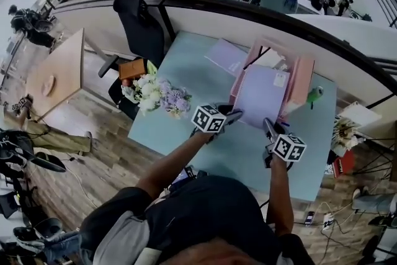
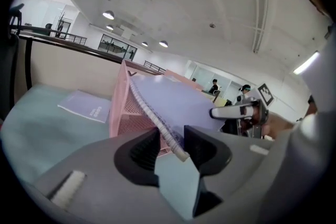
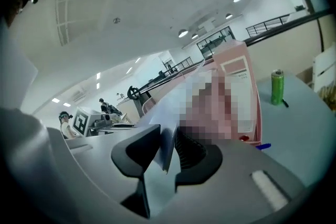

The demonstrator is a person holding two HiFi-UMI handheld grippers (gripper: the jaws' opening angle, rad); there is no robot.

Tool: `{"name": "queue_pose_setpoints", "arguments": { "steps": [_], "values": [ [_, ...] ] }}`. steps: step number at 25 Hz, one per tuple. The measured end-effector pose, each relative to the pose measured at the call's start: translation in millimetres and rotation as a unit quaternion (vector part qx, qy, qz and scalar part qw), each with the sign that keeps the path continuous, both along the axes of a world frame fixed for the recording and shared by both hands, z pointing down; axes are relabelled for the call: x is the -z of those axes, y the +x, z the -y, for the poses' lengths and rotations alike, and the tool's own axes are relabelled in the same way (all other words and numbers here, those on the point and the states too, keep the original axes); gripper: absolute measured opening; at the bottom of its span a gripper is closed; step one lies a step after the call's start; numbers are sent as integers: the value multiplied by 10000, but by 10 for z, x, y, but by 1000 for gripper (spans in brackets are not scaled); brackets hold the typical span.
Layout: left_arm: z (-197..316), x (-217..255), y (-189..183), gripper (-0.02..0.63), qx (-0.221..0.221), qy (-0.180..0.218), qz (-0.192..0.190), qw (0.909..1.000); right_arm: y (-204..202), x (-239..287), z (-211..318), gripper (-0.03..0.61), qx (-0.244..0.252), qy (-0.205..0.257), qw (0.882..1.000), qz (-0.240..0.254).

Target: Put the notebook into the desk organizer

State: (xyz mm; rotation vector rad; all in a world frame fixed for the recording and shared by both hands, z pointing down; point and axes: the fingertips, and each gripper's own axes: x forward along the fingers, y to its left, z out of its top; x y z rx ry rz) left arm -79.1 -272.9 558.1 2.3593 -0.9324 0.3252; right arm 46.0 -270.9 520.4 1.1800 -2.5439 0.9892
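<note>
The left gripper [image 1: 234, 114] and right gripper [image 1: 268, 125] pinch the notebook's [image 1: 260, 95] near corners (thin bites); sagging, it could snag the organizer [image 1: 302, 76].

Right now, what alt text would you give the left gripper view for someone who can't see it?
The left gripper is shut on the spiral edge of a lilac notebook, held tilted beside a pink mesh organizer on a pale green table. The right gripper holds the notebook's far edge, and a second notebook lies flat at left.
</note>
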Motion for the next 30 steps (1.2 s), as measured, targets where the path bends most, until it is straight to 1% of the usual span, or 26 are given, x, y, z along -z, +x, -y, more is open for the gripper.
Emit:
{"name": "queue_pose_setpoints", "arguments": {
  "steps": [5,11,18,25,30],
  "values": [
    [-173,110,-75,199,-11,207,182,9996,-116,179,-207,84,73,366,9988,-332],
    [-389,284,-158,199,-49,558,375,9977,-205,335,-447,84,52,610,9972,-428],
    [-664,365,-276,201,-86,765,513,9957,-321,399,-739,84,25,718,9963,-470],
    [-960,401,-404,201,-125,860,654,9941,-451,415,-1030,84,19,713,9963,-479],
    [-1175,419,-442,201,-169,940,736,9927,-470,400,-1241,84,0,687,9965,-472]
  ]
}}
